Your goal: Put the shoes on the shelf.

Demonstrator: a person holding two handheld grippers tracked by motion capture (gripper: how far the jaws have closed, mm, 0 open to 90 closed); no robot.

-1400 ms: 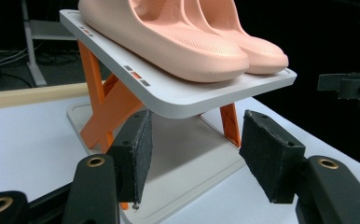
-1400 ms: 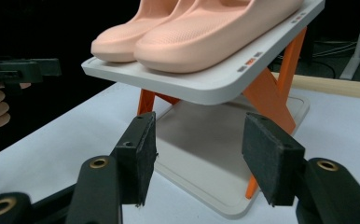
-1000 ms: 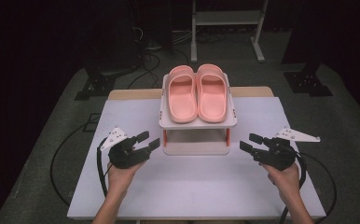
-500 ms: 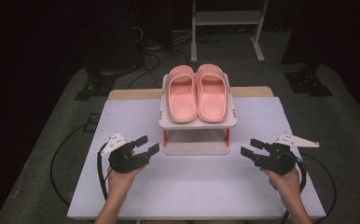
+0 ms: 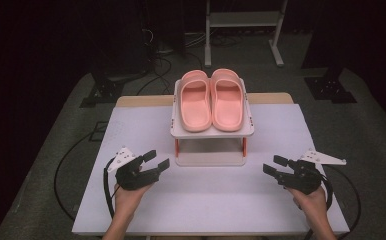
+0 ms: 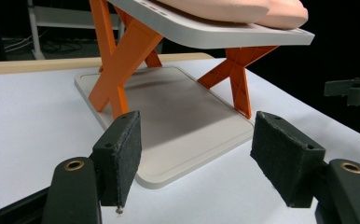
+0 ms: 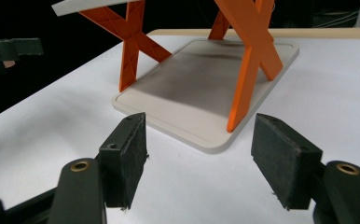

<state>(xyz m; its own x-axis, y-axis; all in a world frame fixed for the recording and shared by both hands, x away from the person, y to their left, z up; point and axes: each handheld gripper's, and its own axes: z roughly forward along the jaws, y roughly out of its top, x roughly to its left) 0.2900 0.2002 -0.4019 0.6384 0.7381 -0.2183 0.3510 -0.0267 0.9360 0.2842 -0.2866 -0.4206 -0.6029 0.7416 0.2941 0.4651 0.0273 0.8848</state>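
Note:
A pair of pink slippers [image 5: 212, 100] lies side by side on the top shelf of a small white rack [image 5: 212, 134] with orange X-shaped legs [image 6: 117, 60]. Its white base plate [image 5: 208, 159] rests on the table. My left gripper [image 5: 157, 159] is held low at the rack's front left, pointing at it. In its own view the left gripper [image 6: 197, 126] is open with nothing between the pads, and the jaws have just been opening. My right gripper [image 5: 272, 165] is at the front right, likewise open [image 7: 199, 123] and empty, its jaws having just widened too.
The white tabletop [image 5: 131, 130] has a wooden strip [image 5: 141, 100] along its back edge. Black cables [image 5: 61, 170] trail off both sides. A white metal frame [image 5: 241, 20] and dark stand feet [image 5: 331, 90] are on the floor behind.
The right gripper has sunk a little toward the table and the near edge. Both pairs of jaws stand slightly wider. The left hand has hardly moved.

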